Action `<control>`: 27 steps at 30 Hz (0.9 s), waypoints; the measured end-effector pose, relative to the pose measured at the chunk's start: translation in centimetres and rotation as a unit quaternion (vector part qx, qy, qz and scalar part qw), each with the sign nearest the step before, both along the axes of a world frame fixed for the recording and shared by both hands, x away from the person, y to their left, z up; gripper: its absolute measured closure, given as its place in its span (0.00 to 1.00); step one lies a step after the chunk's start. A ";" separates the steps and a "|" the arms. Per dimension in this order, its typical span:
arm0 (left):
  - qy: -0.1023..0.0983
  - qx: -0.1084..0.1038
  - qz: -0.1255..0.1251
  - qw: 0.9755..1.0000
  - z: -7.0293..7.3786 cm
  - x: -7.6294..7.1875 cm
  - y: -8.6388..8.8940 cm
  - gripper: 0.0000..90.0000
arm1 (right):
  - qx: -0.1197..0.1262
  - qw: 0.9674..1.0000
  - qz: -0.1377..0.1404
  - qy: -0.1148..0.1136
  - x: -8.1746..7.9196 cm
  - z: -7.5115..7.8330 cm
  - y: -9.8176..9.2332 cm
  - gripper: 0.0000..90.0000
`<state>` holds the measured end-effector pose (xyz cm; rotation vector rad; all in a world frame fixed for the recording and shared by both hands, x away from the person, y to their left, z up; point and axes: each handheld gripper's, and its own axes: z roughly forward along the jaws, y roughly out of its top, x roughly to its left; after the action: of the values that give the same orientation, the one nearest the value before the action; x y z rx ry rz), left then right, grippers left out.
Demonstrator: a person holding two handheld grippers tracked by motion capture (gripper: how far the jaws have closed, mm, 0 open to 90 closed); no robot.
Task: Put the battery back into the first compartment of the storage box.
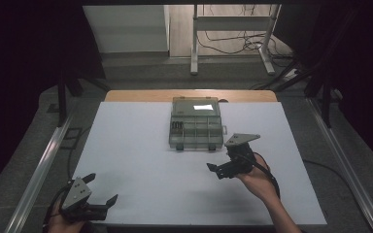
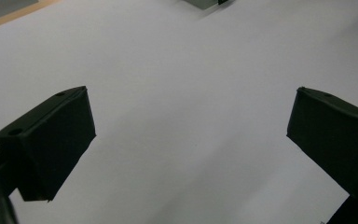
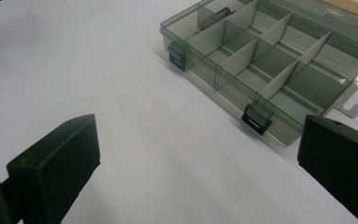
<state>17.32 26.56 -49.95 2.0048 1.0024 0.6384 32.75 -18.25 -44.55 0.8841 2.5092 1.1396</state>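
Observation:
A smoky clear compartment box [image 1: 196, 132] lies open at the far middle of the white tabletop [image 1: 141, 160], its lid [image 1: 195, 106] folded back. Small dark cylinders [image 1: 176, 125] sit in its far left compartment; they look like batteries [image 3: 220, 13] in the right gripper view. My right gripper [image 1: 214, 171] hovers just in front of the box's near right corner with its jaws pointing left, open and holding nothing. In its own view the box [image 3: 270, 60] lies ahead and to the right, with two black latches [image 3: 256, 119] facing me. At the near left corner, my left gripper [image 1: 102, 188] stands open over bare white surface [image 2: 191, 126].
A wooden strip [image 1: 189, 95] borders the far side of the tabletop. Metal rails [image 1: 39, 170] run along both sides of the table. Beyond it are a white desk frame [image 1: 233, 39] and loose cables [image 1: 243, 46] on the floor.

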 end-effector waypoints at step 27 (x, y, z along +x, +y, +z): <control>0.001 -0.002 0.001 1.000 0.0 0.0 0.0 0.02 | 0.017 0.998 -0.049 -0.019 -3.9 -0.7 -4.8 0.00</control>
<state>17.35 26.59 -49.94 2.0005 1.0064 0.6355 28.82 -23.08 -45.27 0.9731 2.3942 1.1600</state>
